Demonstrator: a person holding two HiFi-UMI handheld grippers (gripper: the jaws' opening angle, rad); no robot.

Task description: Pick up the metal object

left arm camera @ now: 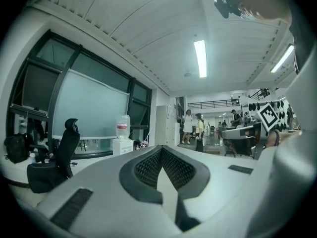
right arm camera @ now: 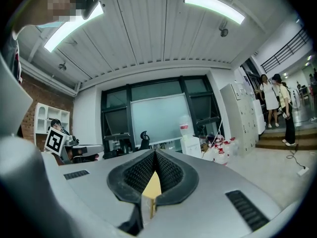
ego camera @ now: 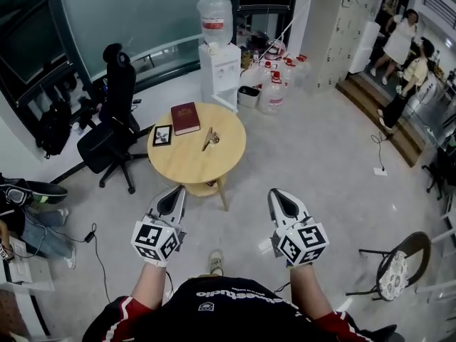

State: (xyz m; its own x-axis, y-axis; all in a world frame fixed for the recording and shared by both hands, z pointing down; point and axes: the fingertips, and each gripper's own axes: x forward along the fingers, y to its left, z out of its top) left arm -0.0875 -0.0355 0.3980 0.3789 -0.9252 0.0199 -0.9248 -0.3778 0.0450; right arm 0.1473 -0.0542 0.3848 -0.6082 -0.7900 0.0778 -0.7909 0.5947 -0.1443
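In the head view a small metal object lies on the round wooden table, right of a red book and a small framed picture. My left gripper and right gripper are held side by side above the floor, short of the table's near edge and apart from everything on it. Both are shut with nothing between the jaws. The left gripper view has its dark ribbed pads meeting at the tips, and so does the right gripper view with its pads. Neither gripper view shows the metal object.
A black office chair stands left of the table. Behind the table are a water dispenser and several water bottles. Two people stand on steps at the far right. A round-seat chair is at the lower right.
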